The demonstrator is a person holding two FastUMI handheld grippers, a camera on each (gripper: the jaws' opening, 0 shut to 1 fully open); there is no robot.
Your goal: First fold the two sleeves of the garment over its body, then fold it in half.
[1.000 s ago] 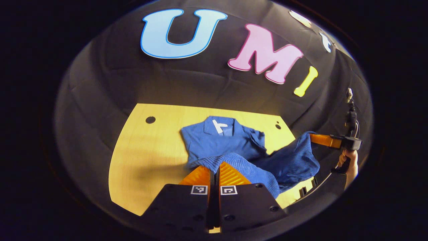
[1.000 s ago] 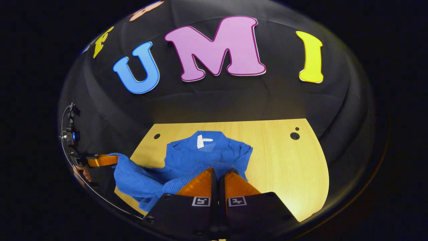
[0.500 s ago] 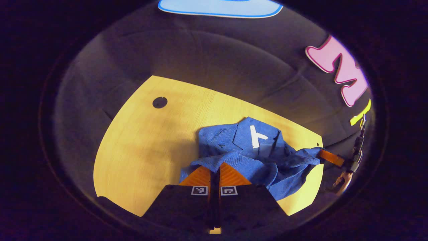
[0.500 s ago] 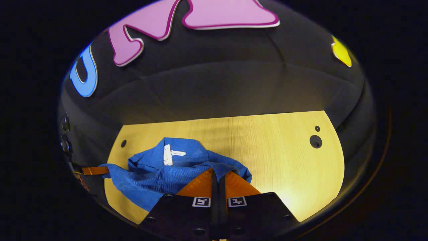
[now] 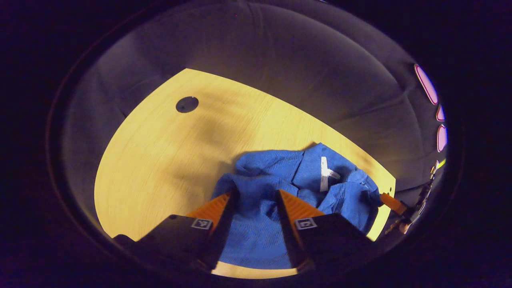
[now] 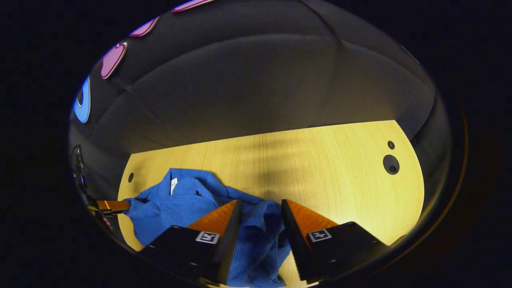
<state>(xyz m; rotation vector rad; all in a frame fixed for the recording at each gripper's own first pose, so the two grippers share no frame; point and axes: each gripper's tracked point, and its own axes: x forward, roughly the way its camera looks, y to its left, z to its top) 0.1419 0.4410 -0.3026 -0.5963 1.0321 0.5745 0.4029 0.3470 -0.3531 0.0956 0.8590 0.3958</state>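
left gripper view: the left gripper (image 5: 254, 200) stands with its fingers spread wide, gripping nothing, and the blue garment (image 5: 296, 188) lies bunched between and beyond them on the wooden table (image 5: 160, 152), near its front edge. the half fold looks laid down, so the step now is probably to back straight off without snagging the cloth — lift clear first, then smooth the top layer if it has rucked. the white tag (image 5: 325, 174) at the collar shows, but how squarely the edges meet is hard to judge, as the front hem is hidden behind the fingers.

right gripper view: the right gripper (image 6: 260, 206) is likewise wide apart and empty, the garment under and left of it — its near edge cut off below. the other gripper at far left is too small to read.
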